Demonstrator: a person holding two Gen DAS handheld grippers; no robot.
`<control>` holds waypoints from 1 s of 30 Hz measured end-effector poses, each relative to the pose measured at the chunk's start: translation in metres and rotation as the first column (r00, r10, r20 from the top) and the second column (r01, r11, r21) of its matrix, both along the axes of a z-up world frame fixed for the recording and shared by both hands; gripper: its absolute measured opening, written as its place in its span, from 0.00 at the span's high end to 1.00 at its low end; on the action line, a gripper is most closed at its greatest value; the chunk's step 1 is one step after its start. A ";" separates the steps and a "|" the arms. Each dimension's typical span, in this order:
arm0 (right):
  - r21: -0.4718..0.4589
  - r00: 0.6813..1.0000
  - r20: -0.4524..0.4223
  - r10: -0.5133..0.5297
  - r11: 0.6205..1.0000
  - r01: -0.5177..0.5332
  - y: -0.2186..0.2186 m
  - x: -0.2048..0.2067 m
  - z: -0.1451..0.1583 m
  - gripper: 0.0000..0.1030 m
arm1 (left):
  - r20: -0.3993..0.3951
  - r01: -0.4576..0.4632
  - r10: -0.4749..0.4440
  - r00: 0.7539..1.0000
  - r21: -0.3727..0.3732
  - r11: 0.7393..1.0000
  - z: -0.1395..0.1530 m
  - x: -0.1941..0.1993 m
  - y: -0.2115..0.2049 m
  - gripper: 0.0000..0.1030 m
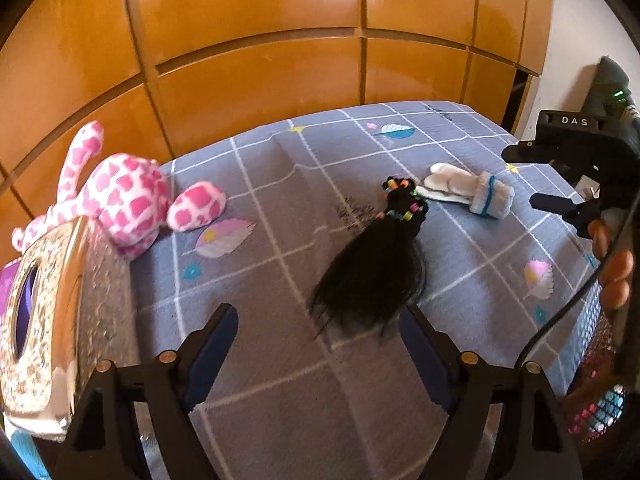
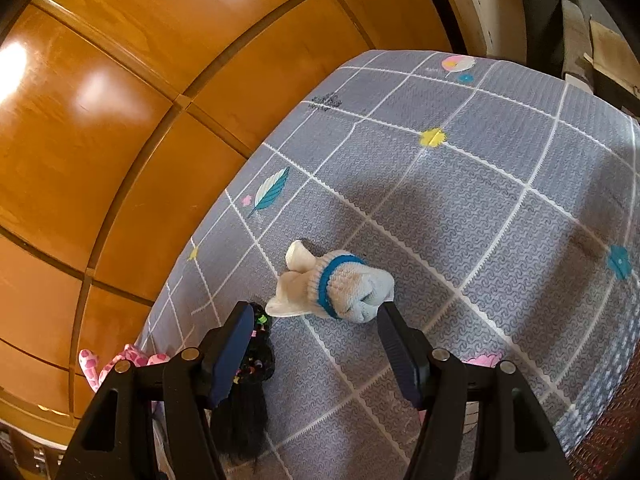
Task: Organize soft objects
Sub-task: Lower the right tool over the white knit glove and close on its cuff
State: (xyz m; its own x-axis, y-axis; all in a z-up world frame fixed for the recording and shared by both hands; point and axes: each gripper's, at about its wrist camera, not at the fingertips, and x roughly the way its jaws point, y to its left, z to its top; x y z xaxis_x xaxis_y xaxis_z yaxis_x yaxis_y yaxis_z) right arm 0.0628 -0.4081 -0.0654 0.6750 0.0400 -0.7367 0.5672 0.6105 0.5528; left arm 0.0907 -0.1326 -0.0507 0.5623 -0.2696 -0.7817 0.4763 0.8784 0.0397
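Little of the task appears to have been done: all three soft objects are seen loose on the grey checked bedspread [image 1: 280,380], none gathered into anything. The pink-and-white plush toy [image 1: 128,196] is lying at the far left, against a glittery box [image 1: 44,320] with an oval window. Something purple is glimpsed through that window, but what the box holds cannot be told. The black hair extension [image 1: 376,272], bound with coloured elastics at its far end, is spread in the middle of the bed. The folded white socks with a blue-banded cuff [image 1: 472,192] are found just to its right and farther off, close to the elastics, though contact cannot be confirmed.

The left gripper [image 1: 320,344] is held wide apart and empty, near the loose end of the hair. The right gripper [image 2: 312,344] is likewise spread and empty, its fingertips poised on either side of the socks, which are judged to be the next item to be picked up. No other container is visible; the wooden wardrobe [image 1: 248,40] behind the bed is shut.
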 end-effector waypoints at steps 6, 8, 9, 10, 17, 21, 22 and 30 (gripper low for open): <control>0.025 1.000 0.006 -0.002 1.000 0.002 -0.001 0.000 -0.001 0.37 | 0.032 0.036 -0.036 0.999 0.010 0.999 0.007 0.000 -0.020 0.19; 0.035 1.000 0.007 0.001 0.999 -0.001 -0.002 0.000 -0.002 0.37 | 0.036 0.044 -0.044 0.998 0.011 0.999 0.009 0.001 -0.025 0.19; 0.040 1.000 0.009 0.001 0.999 -0.001 -0.002 0.000 -0.002 0.37 | 0.041 0.047 -0.048 0.998 0.010 0.999 0.009 0.001 -0.026 0.19; 0.041 1.000 0.010 0.000 0.999 0.000 -0.002 0.000 -0.002 0.37 | 0.045 0.050 -0.051 0.998 0.011 0.999 0.010 0.000 -0.028 0.19; 0.076 1.000 0.022 -0.002 0.997 0.000 -0.004 0.000 -0.004 0.37 | 0.064 0.075 -0.076 0.995 0.029 0.997 0.009 -0.002 -0.037 0.19; 0.090 1.000 0.028 -0.002 0.996 -0.001 -0.005 0.000 -0.006 0.37 | 0.061 0.084 -0.086 0.994 0.033 0.996 0.008 0.001 -0.042 0.20; 0.094 1.000 0.028 -0.001 0.996 -0.002 -0.005 0.000 -0.006 0.37 | 0.060 0.085 -0.087 0.994 0.033 0.996 0.007 0.002 -0.043 0.21; 0.115 1.000 0.029 0.006 0.993 -0.010 -0.005 0.002 -0.009 0.37 | 0.034 0.079 -0.080 0.996 0.027 0.996 0.001 0.011 -0.049 0.22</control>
